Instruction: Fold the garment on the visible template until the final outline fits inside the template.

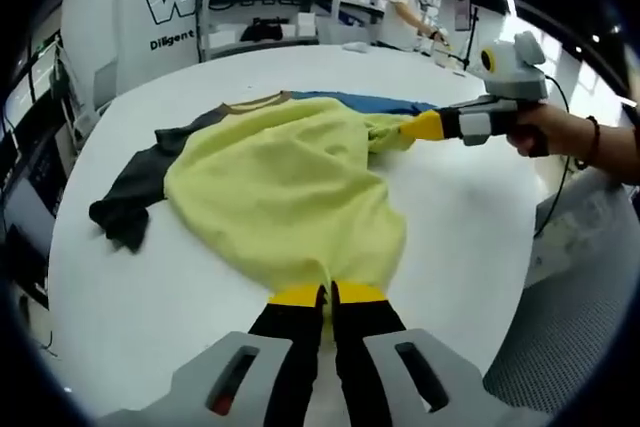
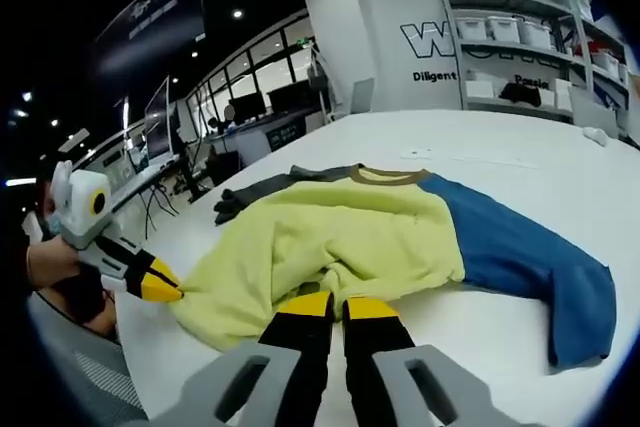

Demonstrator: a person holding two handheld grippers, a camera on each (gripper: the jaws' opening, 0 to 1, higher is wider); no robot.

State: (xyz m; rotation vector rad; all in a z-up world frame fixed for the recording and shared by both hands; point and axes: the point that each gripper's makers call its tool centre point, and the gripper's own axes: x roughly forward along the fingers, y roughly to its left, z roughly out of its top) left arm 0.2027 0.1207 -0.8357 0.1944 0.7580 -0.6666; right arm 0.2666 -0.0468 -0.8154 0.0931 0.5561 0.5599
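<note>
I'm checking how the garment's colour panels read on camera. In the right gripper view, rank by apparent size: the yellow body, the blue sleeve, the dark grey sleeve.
1. yellow body, largest.
2. blue sleeve, smaller.
3. dark grey sleeve, smallest, though it lies farther from the camera, so its true size is unsure.

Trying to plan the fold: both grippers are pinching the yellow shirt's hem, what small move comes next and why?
Probably carry the hem toward the collar: the left gripper and right gripper each pinch the yellow, grey-and-blue-sleeved shirt, which is still spread on the white table.

Left gripper (image 1: 327, 294), right gripper (image 2: 335, 304): fingers closed, gripping.
</note>
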